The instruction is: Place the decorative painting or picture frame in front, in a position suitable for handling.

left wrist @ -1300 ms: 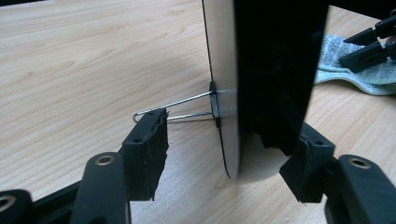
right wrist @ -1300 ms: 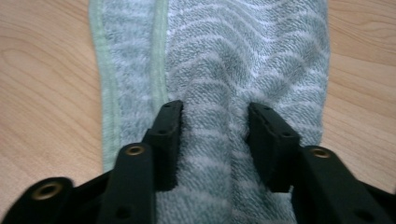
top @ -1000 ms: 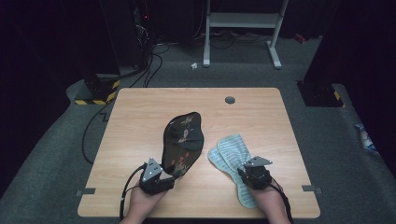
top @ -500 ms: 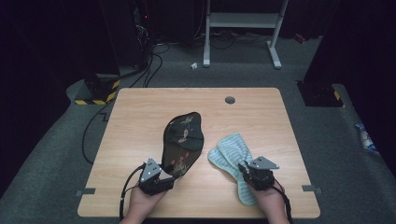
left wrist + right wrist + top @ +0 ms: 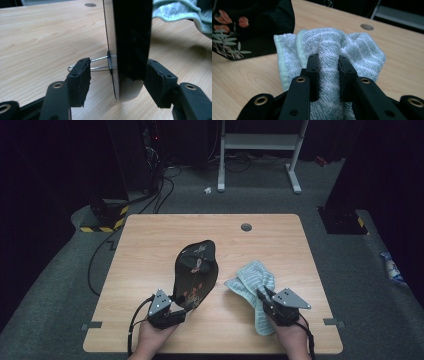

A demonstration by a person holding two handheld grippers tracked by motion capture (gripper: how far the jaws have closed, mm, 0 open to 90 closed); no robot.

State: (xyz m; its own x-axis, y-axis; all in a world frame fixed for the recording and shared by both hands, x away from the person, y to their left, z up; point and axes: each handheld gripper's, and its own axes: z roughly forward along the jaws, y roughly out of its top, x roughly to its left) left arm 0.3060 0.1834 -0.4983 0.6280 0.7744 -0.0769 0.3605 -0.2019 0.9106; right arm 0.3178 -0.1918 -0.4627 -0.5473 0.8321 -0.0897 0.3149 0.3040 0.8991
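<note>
At the near edge of the light wooden table [image 5: 150, 250], the left gripper [image 5: 176, 310] has its fingers [image 5: 79, 80] clamped across the lower edge of a black lacquered tray with painted flowers [image 5: 196, 272], one pad bearing on a small black binder clip [image 5: 109, 62] fixed there. Beside it, the right gripper [image 5: 261, 296] has its fingers [image 5: 313, 71] pinched shut on a bunched pale green striped terry towel [image 5: 250, 282], which lies just right of the tilted tray
</note>
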